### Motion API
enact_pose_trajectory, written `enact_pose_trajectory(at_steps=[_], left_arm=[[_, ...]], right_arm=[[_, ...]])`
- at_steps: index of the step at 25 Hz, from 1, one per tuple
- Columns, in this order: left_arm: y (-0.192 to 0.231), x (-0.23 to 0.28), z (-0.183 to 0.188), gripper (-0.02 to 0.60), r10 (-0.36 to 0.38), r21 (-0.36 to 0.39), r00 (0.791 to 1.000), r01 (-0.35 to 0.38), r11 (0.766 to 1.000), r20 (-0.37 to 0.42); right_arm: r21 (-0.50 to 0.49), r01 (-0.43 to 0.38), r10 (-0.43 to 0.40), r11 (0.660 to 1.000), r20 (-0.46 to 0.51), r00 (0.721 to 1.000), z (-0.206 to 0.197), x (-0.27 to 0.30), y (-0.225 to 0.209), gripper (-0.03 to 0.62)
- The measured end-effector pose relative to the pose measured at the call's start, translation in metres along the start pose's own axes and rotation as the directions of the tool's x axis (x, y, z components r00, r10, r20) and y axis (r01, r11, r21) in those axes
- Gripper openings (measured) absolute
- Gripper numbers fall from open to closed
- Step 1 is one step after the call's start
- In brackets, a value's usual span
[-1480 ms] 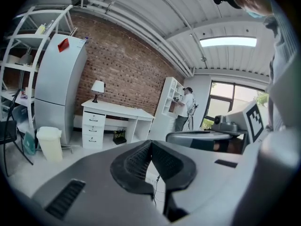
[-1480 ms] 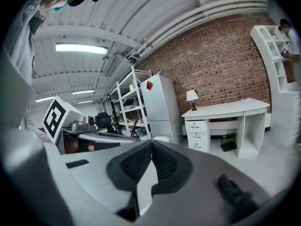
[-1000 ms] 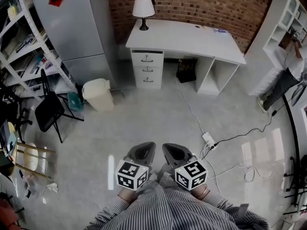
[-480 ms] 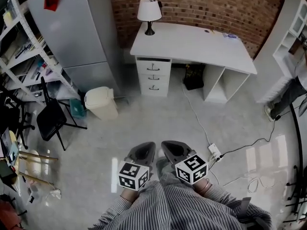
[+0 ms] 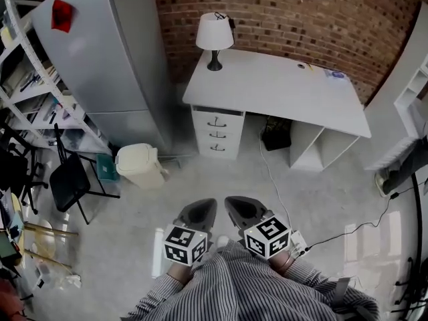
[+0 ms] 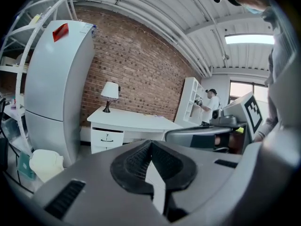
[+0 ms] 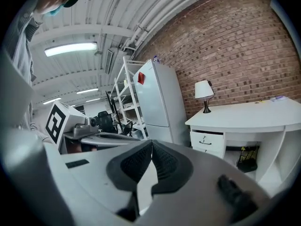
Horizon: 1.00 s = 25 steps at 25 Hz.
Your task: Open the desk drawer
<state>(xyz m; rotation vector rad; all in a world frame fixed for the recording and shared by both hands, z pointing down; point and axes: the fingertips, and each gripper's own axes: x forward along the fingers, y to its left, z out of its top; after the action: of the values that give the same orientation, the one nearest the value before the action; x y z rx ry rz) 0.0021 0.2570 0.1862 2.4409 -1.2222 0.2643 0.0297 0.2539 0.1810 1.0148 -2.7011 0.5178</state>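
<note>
Closer than a second ago, the white desk (image 5: 281, 89) is filling more of your head view, and the fridge and brick wall are looming larger too. You are holding the left gripper (image 5: 198, 209) and the right gripper (image 5: 237, 207) side by side, and each is carrying a cube of black-and-white square markers. Both are pointing toward the desk, which is standing well ahead of them against a red brick wall (image 5: 314, 12). Its three stacked drawers (image 5: 216, 134), with dark curved handles, are all sitting flush, well ahead of the left gripper. A cone-shaded lamp (image 5: 215, 35) is standing on the desk corner above them. A smooth grey fridge (image 5: 100, 59) is rising ahead to the left, wearing a red tag (image 5: 61, 14) whose print is too small to read.

In your left gripper view, the left gripper (image 6: 151, 144) is pressing its ribbed black pads together with nothing between them. The drawers (image 6: 107, 138) are showing far ahead, left of the tips.

In your right gripper view, the right gripper (image 7: 151, 144) is likewise keeping its jaws together, empty. The drawers (image 7: 207, 140) are sitting far ahead to the right.
</note>
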Motion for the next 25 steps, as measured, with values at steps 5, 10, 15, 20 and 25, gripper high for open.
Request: enact_pose_trajectory(at_steps=[5,10,15,20,25], left_arm=[[0.009,0.035,-0.003,0.011,-0.029,-0.040,0.998,0.027,0.999,-0.053],[0.026,0.062,-0.002,0.011,-0.050,-0.080,0.995,0.043,0.996,-0.085],[0.055,0.090,0.005,0.011,-0.078,-0.081,0.992,0.069,0.994,-0.101],[0.101,0.120,0.037,0.011,-0.110,-0.056,0.990,0.105,0.993,-0.089],[0.153,0.149,0.076,0.011,-0.142,-0.022,0.987,0.141,0.990,-0.077]], right_arm=[[0.028,0.000,0.001,1.000,-0.033,0.999,0.001,0.018,-0.031,0.017],[0.065,0.018,-0.014,0.998,-0.058,0.998,0.002,0.033,-0.062,0.017],[0.080,0.076,-0.072,0.994,-0.059,0.996,0.008,0.057,-0.092,0.017],[0.074,0.132,-0.131,0.988,-0.016,0.991,0.039,0.100,-0.120,0.017],[0.074,0.176,-0.178,0.982,0.026,0.984,0.074,0.150,-0.145,0.017]])
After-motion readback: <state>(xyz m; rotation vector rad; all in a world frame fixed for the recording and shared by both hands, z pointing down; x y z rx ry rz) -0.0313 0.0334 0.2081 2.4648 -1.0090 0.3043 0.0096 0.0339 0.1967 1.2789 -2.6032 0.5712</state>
